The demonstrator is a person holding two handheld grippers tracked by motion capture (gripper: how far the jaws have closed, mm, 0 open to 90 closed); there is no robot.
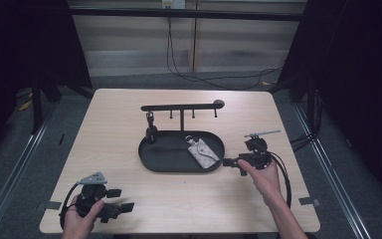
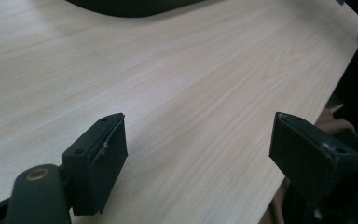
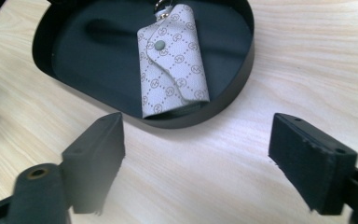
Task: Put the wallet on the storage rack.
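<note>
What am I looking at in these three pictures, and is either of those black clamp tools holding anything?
A person at a pale wooden table holds a hand-held two-jaw clamp tool in each hand. The high view looks down from above: the left gripper is at the near left corner, the right gripper just beside the right end of a black oval tray. The other two pictures come from cameras riding on each tool, looking along its jaws. In the tray lies a pale grey patterned key pouch with a snap button; a black hook rack rises over the tray, with a small dark item hanging from it. Both tools stand open and hold nothing.
</note>
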